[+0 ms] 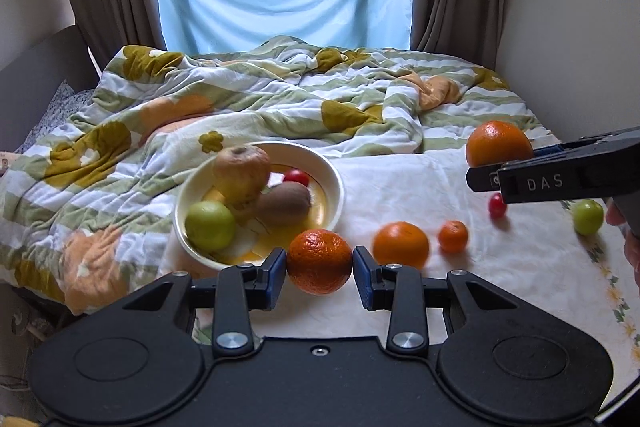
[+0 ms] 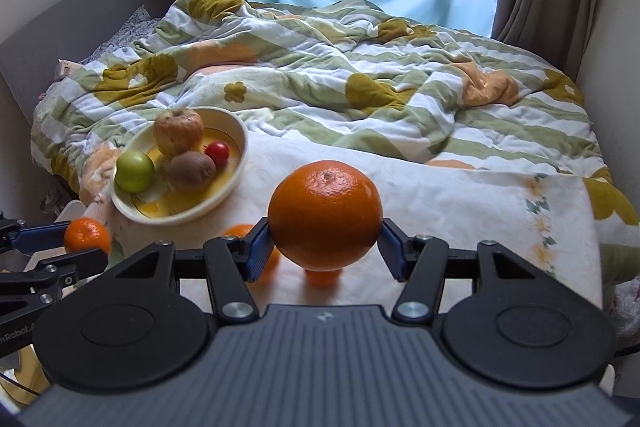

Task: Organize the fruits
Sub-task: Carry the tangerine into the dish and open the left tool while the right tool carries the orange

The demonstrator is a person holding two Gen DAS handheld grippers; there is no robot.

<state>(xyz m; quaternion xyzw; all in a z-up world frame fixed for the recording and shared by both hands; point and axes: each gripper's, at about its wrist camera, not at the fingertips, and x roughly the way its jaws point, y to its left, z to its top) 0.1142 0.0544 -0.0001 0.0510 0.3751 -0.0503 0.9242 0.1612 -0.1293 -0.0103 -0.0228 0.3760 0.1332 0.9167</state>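
My left gripper [image 1: 320, 273] is shut on a mandarin [image 1: 319, 261] just in front of a cream bowl [image 1: 338, 183]. The bowl holds an apple [image 1: 241, 169], a kiwi [image 1: 283, 203], a green fruit [image 1: 210, 225] and a red cherry tomato [image 1: 296, 177]. My right gripper [image 2: 325, 245] is shut on a large orange [image 2: 325, 217], held above the white cloth; it also shows in the left wrist view [image 1: 499, 143]. The bowl shows at the left of the right wrist view [image 2: 242, 143]. On the cloth lie an orange [image 1: 401, 244], a small mandarin [image 1: 453, 236], a cherry tomato [image 1: 497, 205] and a green fruit [image 1: 587, 216].
A rumpled striped flowered duvet [image 1: 248, 95] covers the bed behind the white cloth [image 1: 500, 267]. Walls stand close on the right and left. Brown curtains and a blue sheet hang over the window at the back.
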